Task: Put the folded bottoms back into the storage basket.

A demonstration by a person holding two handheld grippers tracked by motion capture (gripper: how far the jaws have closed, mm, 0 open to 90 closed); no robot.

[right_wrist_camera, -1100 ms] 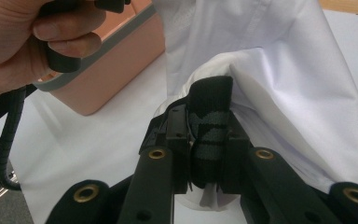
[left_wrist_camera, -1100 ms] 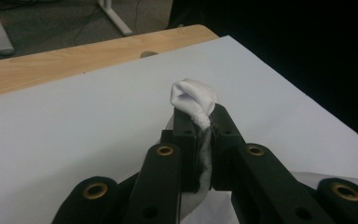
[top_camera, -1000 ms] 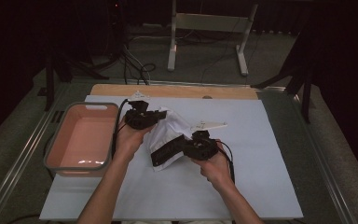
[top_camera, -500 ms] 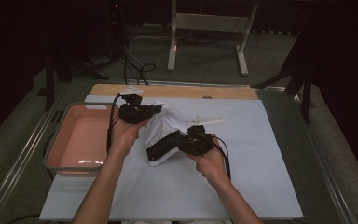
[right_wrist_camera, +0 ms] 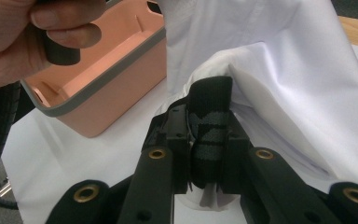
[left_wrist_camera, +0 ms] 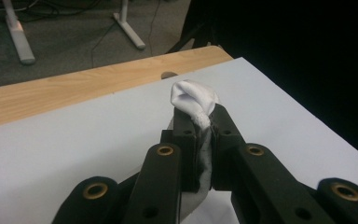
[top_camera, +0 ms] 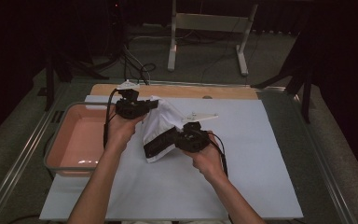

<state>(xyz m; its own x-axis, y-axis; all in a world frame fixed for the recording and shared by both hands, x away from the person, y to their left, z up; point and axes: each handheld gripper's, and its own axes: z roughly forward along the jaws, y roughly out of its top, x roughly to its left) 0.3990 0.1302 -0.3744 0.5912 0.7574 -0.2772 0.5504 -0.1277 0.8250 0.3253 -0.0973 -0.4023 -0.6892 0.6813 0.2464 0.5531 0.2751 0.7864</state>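
Garment [top_camera: 161, 126], white with a black band, is hanging just above the desk [top_camera: 261, 154], right of the pink tray [top_camera: 74, 140]. Left gripper [top_camera: 145, 104] is clamping a bunched white corner; right gripper [top_camera: 172, 138] is pinching the black band [right_wrist_camera: 208, 122]. Judged best: keep both fingers clenched, spreading the hands evenly to tension the fabric. Garment type and its lower folds are hard to make out.
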